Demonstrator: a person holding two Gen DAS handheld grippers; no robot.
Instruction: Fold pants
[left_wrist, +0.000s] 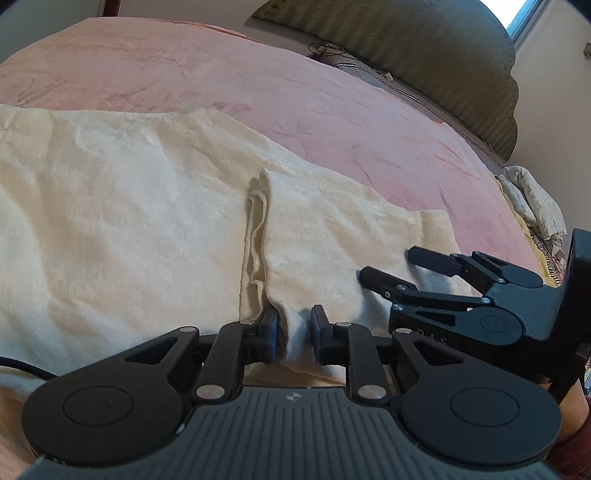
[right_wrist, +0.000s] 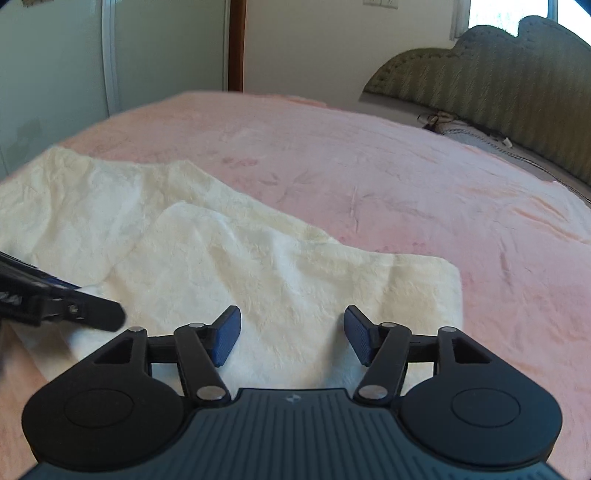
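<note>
Nearest the left wrist camera, the left gripper (left_wrist: 294, 332) was seen angled down toward the bed, its blue pads nearly together and pinched on a raised fold of the cream pants (left_wrist: 140, 206). The pants were spread over the pink blanket (left_wrist: 295, 96), with a doubled-over section lying across the near right part of the cloth.

Only this view showed the pinch itself, the vertical hem edge beside the folded layer, and a crumpled printed cloth (left_wrist: 535, 206) at the right edge of the bed. The right gripper (left_wrist: 384, 264) was seen from the side here, reaching in from the right just beside the left one, its fingertips spread over the folded layer.

From the right wrist camera, the right gripper (right_wrist: 292, 332) was shown tilted down with its jaws standing well apart; nothing was gripped, and the pants (right_wrist: 258, 266) lay under and between the pads without being pressed. A black finger of the left gripper (right_wrist: 96, 314) was cut off at the left edge, so its hold could not be judged there. The quilted headboard (right_wrist: 498, 70), a wooden door frame (right_wrist: 236, 44) and a pale wardrobe panel (right_wrist: 55, 74) were better shown in this view, though blurred. Small items at the foot of the headboard could not be made out.
</note>
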